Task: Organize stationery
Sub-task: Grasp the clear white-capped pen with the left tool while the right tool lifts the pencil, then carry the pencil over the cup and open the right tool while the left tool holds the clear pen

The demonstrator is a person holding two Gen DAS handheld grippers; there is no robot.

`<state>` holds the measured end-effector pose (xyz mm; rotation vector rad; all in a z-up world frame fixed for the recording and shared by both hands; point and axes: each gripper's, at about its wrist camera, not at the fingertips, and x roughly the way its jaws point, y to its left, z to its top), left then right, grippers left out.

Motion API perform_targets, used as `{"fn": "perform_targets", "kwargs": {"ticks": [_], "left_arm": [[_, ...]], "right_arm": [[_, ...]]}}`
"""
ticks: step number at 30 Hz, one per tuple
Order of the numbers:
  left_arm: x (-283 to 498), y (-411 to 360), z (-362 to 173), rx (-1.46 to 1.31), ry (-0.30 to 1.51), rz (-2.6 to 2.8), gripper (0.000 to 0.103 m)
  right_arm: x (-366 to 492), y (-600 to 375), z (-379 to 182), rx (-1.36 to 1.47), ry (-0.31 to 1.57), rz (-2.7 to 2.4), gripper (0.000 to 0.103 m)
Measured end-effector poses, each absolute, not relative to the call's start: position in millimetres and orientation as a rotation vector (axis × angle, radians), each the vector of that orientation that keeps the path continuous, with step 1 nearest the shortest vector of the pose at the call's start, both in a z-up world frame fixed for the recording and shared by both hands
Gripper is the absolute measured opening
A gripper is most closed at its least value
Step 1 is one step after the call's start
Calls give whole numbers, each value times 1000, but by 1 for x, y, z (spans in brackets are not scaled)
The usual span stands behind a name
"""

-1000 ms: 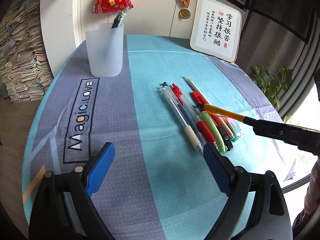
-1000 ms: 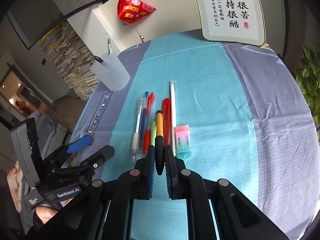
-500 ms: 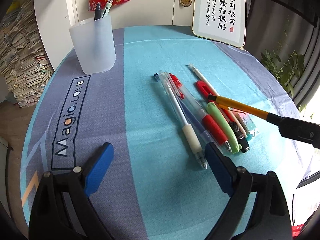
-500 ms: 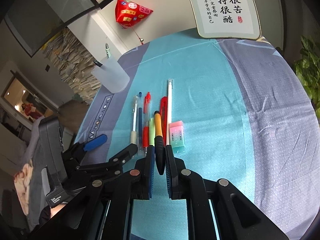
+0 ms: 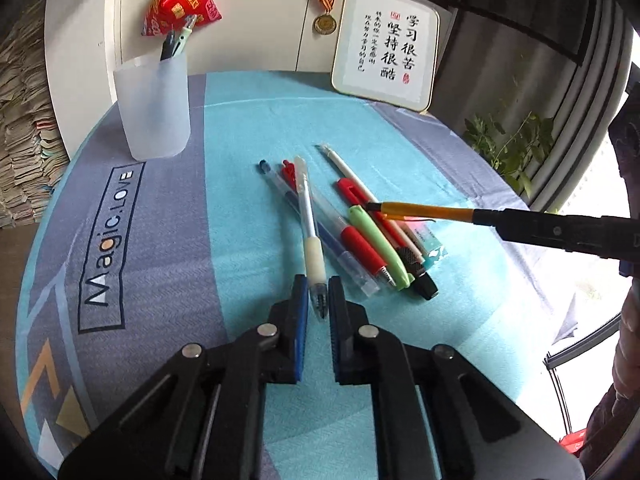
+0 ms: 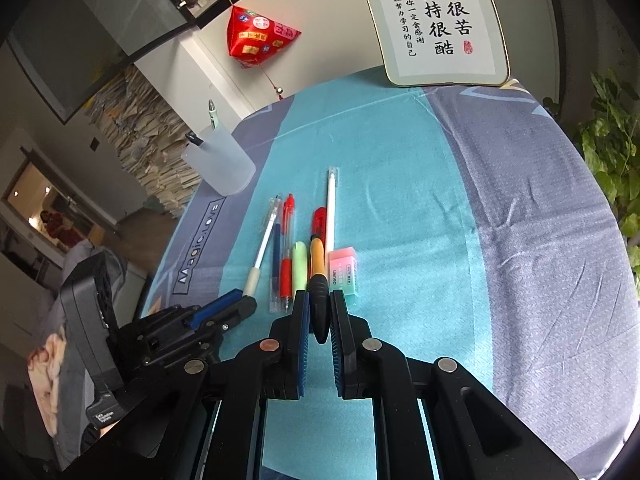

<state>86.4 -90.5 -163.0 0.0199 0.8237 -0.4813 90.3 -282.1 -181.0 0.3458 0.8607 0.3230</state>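
Holding 2 pens (image 5: 176, 42), frosted cup (image 5: 154, 114), tablecloth (image 5: 248, 120)

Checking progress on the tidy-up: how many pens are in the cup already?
2. A black pen and a green pen stand side by side in the frosted cup at the cloth's far left corner. Shorter ones could be hidden behind its cloudy wall.
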Motion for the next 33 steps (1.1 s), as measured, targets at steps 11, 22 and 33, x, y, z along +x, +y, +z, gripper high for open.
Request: {"fn": "perform_targets", "kwargs": {"ticks": [11, 22, 33], "left_arm": [[73, -65, -110, -11, 694, -481, 7], [72, -36, -62, -49, 584, -486, 7], [93, -6, -11, -64, 464, -448, 7]], "right_arm": [[87, -286, -155, 350, 794, 316, 11], [87, -276, -121, 320, 712, 335, 11], [118, -229, -79, 235, 672, 429, 11]]}}
